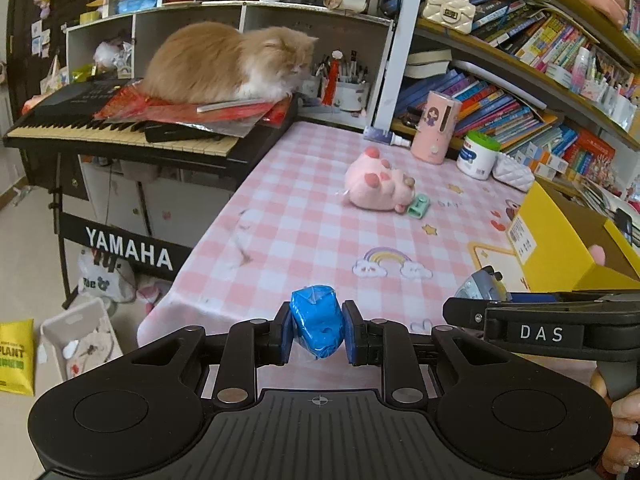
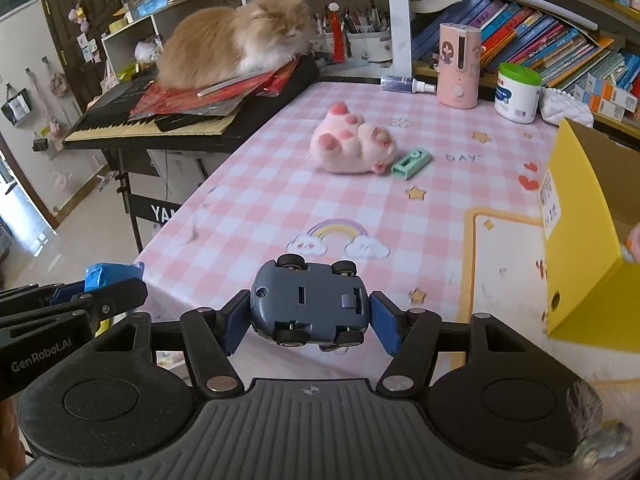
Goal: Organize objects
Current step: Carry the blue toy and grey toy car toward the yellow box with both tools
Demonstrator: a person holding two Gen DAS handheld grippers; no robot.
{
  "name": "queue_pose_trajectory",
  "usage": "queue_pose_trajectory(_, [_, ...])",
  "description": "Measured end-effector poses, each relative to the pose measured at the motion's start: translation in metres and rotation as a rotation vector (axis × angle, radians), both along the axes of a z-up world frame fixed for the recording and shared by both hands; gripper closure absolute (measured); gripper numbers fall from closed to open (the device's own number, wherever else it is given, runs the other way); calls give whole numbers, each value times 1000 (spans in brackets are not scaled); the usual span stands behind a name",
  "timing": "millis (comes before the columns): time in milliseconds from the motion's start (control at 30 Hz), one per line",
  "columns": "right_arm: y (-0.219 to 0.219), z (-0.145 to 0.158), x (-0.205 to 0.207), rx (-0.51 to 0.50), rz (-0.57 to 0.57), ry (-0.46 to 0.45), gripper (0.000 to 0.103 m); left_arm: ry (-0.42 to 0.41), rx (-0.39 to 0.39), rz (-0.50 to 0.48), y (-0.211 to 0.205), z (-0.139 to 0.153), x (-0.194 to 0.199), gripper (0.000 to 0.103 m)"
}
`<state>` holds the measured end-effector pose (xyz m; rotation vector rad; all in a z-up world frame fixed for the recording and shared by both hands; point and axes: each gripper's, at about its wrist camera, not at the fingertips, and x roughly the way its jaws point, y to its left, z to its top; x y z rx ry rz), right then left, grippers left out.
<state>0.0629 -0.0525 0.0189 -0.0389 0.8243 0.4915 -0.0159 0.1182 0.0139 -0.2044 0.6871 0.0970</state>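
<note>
Blue wrapped lump (image 1: 317,326) and upturned grey toy car (image 2: 308,304), both clamped aloft.

Pink-checked table (image 2: 256,200) carries plush toy (image 2: 352,140), green case (image 2: 411,163), yellow box (image 2: 580,240).

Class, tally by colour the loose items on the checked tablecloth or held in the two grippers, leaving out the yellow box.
Pink: 2, plush toy, tall canister
Blue: 2, wrapped lump, toy car
Green: 1, small case
White: 2, tub, spray bottle
Total: 7

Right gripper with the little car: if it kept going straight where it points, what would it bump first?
Probably the checked tablecloth near the rainbow, since the right gripper tilts downward. The pink plush lies farther along.
</note>
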Motion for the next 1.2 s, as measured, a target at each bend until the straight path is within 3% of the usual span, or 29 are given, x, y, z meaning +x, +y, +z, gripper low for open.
queue_pose_trajectory(600, [-17,-8,-70,21,-117,27,43,28,12,-151,-14,-7,-39,80])
queue_pose_trajectory(1200, [-99,-15,-111,14,-395,61,43,52,1,-442,-90,-17,-32,80])
